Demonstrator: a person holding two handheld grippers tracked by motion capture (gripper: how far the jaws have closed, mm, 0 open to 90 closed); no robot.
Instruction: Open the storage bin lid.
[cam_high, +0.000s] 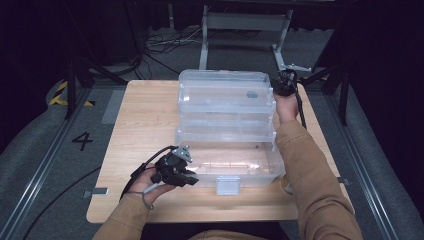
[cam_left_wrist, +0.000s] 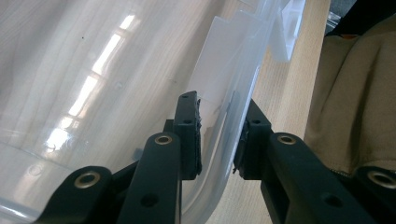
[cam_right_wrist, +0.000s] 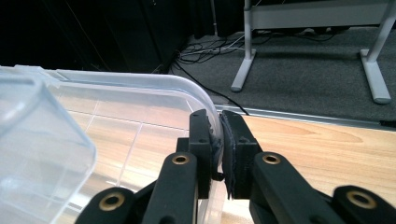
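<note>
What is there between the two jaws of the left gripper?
In the left gripper view, the left gripper has the clear wall of the plastic box between its jaws, near a corner.

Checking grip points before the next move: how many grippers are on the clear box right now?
2. The left gripper straddles the clear box's near wall at its front left corner; the right gripper pinches the open lid's rim at the far right corner.

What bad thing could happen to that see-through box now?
The right gripper pinches just the thin rim of the open lid, so it might slip off and the lid could drop. The left gripper has the box wall between its jaws near a corner; tugging there could slide the box along the table.
</note>
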